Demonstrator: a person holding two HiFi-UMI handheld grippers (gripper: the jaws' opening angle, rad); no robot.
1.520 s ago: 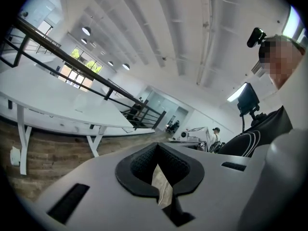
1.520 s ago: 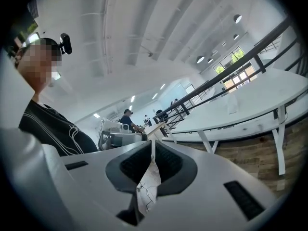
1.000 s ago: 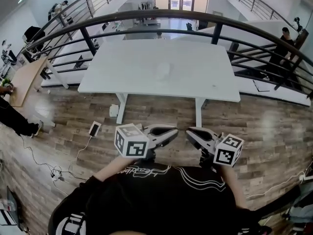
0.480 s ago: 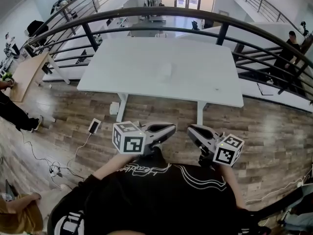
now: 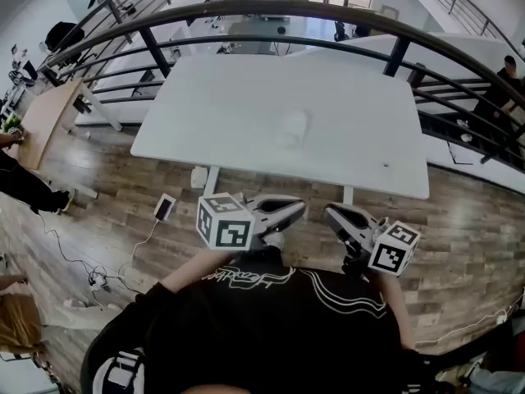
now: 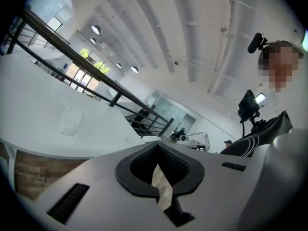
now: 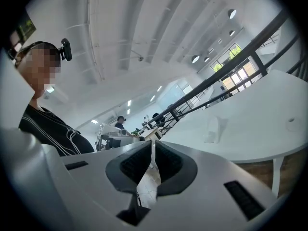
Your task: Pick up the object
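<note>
A small pale, see-through object (image 5: 293,127) lies near the middle of the white table (image 5: 205,130). It also shows as a faint clear shape in the left gripper view (image 6: 71,119) and the right gripper view (image 7: 215,127). Both grippers are held close to my chest, short of the table's near edge, and point toward each other. My left gripper (image 5: 300,210) is shut with nothing in it, its dark pads (image 6: 144,165) together. The right gripper (image 5: 330,214) is also shut and empty, with only a thin slit between its pads (image 7: 168,165).
A dark curved railing (image 5: 271,11) runs behind the table. White table legs (image 5: 207,180) stand on the wooden floor. A white device with a cable (image 5: 164,207) lies on the floor at the left. A wooden desk (image 5: 45,117) and a person's leg (image 5: 29,189) are further left.
The table now looks nearer and larger in the head view. Both grippers have moved forward toward its near edge. Their jaws stay together.
</note>
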